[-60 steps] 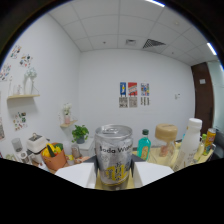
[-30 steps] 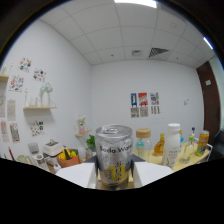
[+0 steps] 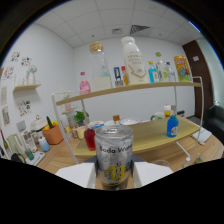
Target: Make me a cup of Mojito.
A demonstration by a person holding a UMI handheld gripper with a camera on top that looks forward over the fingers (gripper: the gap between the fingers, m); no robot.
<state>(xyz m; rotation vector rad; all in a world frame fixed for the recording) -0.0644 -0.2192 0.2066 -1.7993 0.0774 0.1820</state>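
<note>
We judge the task to be early: we hold the soda can (image 3: 114, 156) clenched between the two fingers of the gripper (image 3: 114, 176), each pressing on a side, lifted clear of the table. No cup or mixed drink shows, so pouring and the other ingredients appear to remain. Taking the can as landmark and going largest to smallest: behind and above it stands a two-tier shelf (image 3: 140, 88); on its top board, above the can, a tall white bottle (image 3: 134, 60), contents hidden, and a clear bottle (image 3: 100, 67) with a pale fill low down. Left of those, a small pink bottle (image 3: 84, 83). Right of the can, on the lower board, a blue bottle (image 3: 172, 125). Just behind the can's left shoulder, a jar of red liquid (image 3: 90, 138). Further left, an orange pot (image 3: 52, 134) holding items we cannot identify. The can's lid appears unopened, though we cannot be sure.
</note>
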